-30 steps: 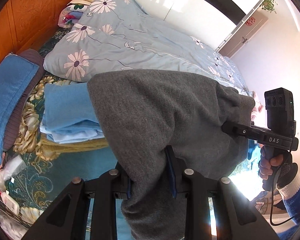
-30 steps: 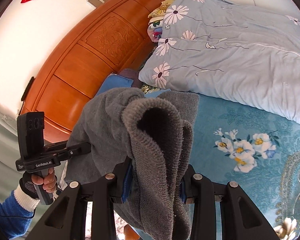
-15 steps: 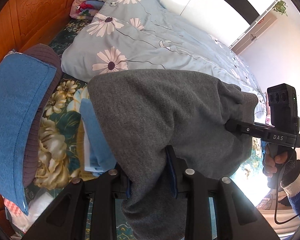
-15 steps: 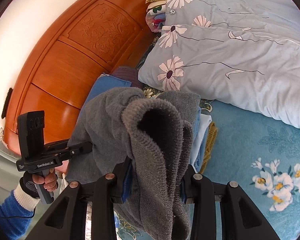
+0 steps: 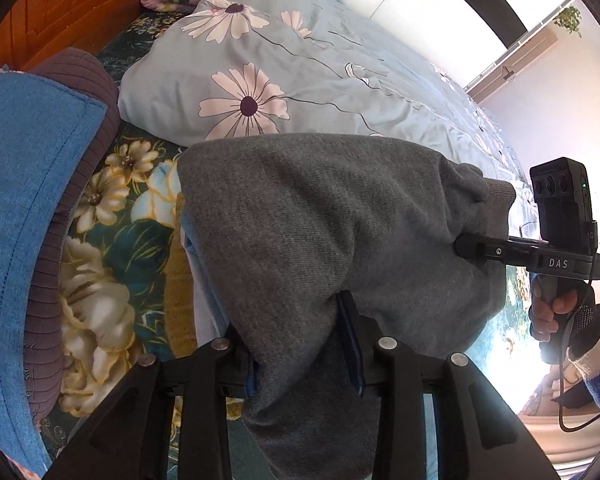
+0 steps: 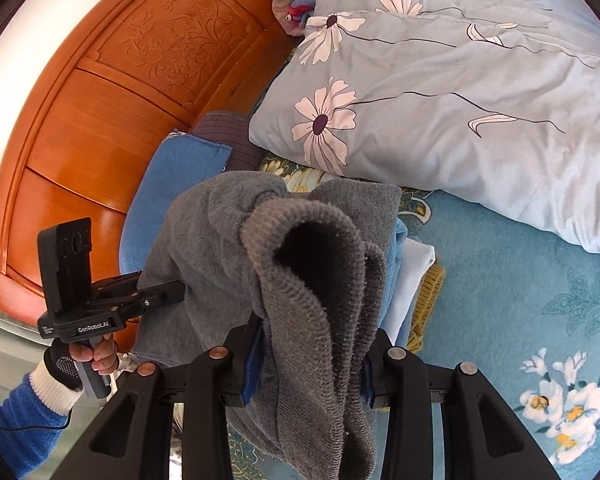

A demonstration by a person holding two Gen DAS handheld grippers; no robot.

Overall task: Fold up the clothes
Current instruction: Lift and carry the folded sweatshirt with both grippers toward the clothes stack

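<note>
Now both grippers are pinching the gray sweater (image 5: 332, 232): the left gripper (image 5: 304, 344) at lower centre, the right gripper (image 6: 308, 356) on its ribbed edge. Compared with a second ago, the folded stack (image 6: 410, 280) is sitting nearer, directly beneath the garment, and the floral quilt (image 5: 300, 80) is filling more of the upper frame.

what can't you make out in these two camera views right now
- Left wrist view: the grey sweater covers most of the folded clothes stack.
- Right wrist view: the sweater's ribbed cuff hides the right gripper fingertips.
- Both views: the sweater's lower end runs off the bottom edge.
</note>
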